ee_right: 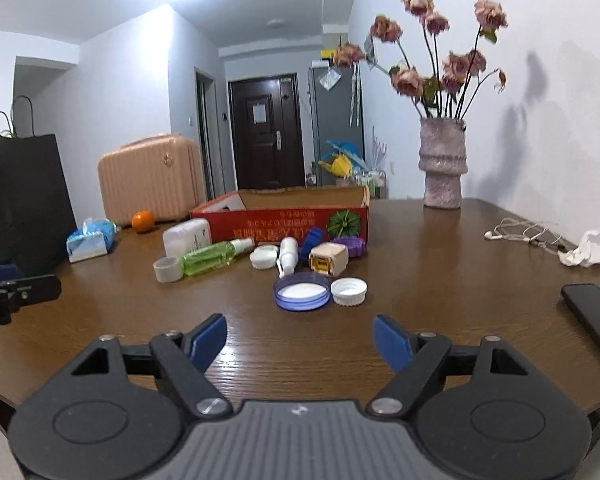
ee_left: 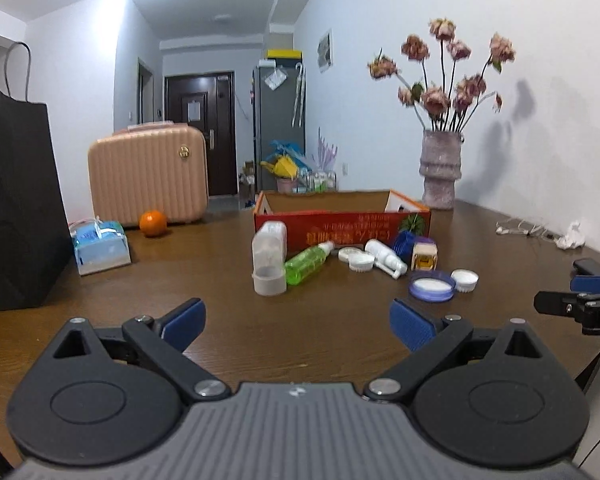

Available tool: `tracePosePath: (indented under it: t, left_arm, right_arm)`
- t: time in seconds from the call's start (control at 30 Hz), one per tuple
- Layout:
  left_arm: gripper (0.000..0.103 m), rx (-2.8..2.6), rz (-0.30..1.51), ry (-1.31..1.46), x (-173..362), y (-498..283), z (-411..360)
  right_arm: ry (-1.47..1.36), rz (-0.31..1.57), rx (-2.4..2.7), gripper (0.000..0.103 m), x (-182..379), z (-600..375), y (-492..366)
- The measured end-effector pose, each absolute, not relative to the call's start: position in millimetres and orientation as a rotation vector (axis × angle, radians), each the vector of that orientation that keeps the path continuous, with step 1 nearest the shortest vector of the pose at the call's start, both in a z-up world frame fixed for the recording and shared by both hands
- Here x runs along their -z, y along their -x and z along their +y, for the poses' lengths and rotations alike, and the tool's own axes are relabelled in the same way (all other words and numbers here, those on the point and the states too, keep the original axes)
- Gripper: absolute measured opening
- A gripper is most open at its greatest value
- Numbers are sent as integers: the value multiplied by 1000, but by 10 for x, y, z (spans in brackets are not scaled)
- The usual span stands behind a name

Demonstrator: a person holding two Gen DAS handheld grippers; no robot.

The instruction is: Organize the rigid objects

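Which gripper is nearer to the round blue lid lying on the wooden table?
Right. The right gripper sits just behind the round blue lid, nearly in line with it. The left gripper is further off to the lid's left. Both are open and empty.

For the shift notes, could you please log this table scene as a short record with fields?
surface: brown wooden table
container: open red cardboard box, behind the clutter
loose items: green spray bottle lying flat, white spray bottle, blue lid, white cap, beige square bottle
left gripper: open, holding nothing
right gripper: open, holding nothing
bystanders: vase of dried flowers, orange, black phone
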State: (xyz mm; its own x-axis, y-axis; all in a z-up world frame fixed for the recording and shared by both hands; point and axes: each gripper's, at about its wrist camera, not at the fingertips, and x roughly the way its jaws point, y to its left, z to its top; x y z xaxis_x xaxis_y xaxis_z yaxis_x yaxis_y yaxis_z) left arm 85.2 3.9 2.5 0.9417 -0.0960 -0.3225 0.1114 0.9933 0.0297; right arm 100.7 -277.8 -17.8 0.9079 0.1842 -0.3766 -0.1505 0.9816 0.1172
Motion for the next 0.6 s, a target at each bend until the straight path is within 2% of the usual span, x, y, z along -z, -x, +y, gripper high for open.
tracePosePath:
  t: [0.17,0.37,0.6]
  left_arm:
    - [99,89,373,-69,65,-1200,8]
    - [88,76,446,-60,170,-1805,68]
    - [79,63,561,-20,308,-2674,178]
  right_arm:
    - [-87,443,-160,75,246,-2788,-1348]
    - [-77,511,-114,70,324,-2931,-1928]
    - [-155,614,-120,55,490,-3162,-2591]
